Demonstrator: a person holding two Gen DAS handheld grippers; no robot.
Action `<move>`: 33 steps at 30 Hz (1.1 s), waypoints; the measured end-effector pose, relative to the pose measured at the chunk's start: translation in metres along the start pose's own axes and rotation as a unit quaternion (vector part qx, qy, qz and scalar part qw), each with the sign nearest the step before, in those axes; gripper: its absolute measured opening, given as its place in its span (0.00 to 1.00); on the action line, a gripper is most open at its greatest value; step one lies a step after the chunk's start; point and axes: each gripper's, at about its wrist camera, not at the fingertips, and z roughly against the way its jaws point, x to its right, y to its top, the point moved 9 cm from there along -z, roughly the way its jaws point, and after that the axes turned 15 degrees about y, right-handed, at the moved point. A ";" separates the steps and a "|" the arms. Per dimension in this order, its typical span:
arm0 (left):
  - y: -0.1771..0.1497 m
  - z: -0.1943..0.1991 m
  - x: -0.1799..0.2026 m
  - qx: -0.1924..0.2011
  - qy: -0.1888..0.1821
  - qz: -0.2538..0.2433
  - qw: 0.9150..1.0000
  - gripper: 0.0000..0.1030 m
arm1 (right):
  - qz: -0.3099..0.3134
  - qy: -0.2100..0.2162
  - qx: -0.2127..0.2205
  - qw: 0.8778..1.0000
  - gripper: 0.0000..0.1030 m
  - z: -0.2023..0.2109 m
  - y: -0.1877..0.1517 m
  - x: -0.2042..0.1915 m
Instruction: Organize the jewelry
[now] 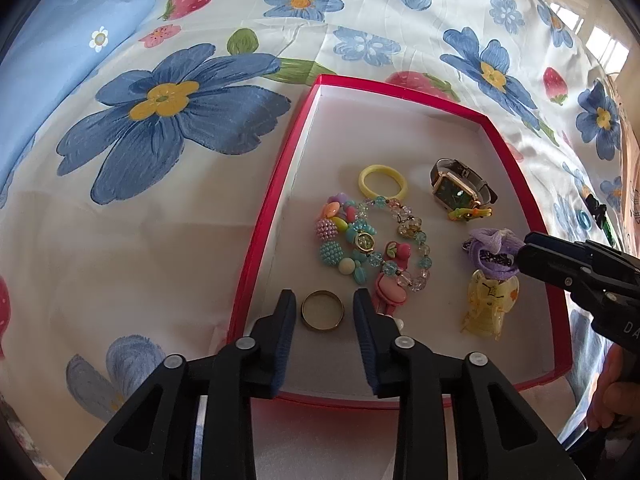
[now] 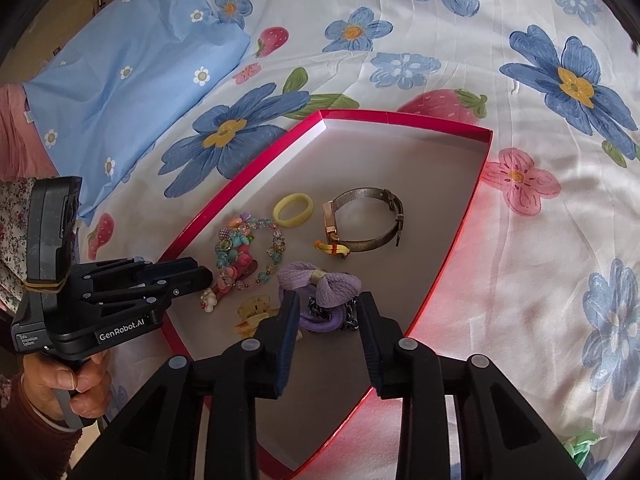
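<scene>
A red box (image 1: 276, 184) with a white inside lies on the flowered sheet and holds the jewelry; it also shows in the right wrist view (image 2: 468, 216). My left gripper (image 1: 325, 300) is open, its fingers on either side of a gold ring (image 1: 322, 311) on the box floor. My right gripper (image 2: 329, 304) is open around a purple bow hair tie (image 2: 320, 284), which also shows in the left wrist view (image 1: 494, 250). Also in the box are a beaded bracelet (image 1: 360, 236), a yellow ring (image 1: 383, 182), a watch (image 1: 456, 188) and a yellow clip (image 1: 488, 304).
A blue pillow (image 2: 132, 72) lies at the far left of the bed. More small items (image 1: 596, 212) lie on the sheet right of the box. The person's hand (image 2: 64, 384) holds the left gripper's handle.
</scene>
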 end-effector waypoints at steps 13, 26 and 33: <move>-0.003 0.034 -0.003 0.026 -0.008 0.007 1.000 0.63 | -0.022 0.029 0.063 0.997 0.59 0.033 0.002 -0.007; -0.018 0.060 -0.021 0.026 -0.052 0.064 0.996 0.89 | -0.048 0.067 0.115 0.990 0.81 0.052 -0.009 -0.017; -0.029 0.076 -0.028 0.040 -0.044 0.080 0.995 0.89 | -0.037 0.069 0.139 0.987 0.82 0.064 -0.015 -0.031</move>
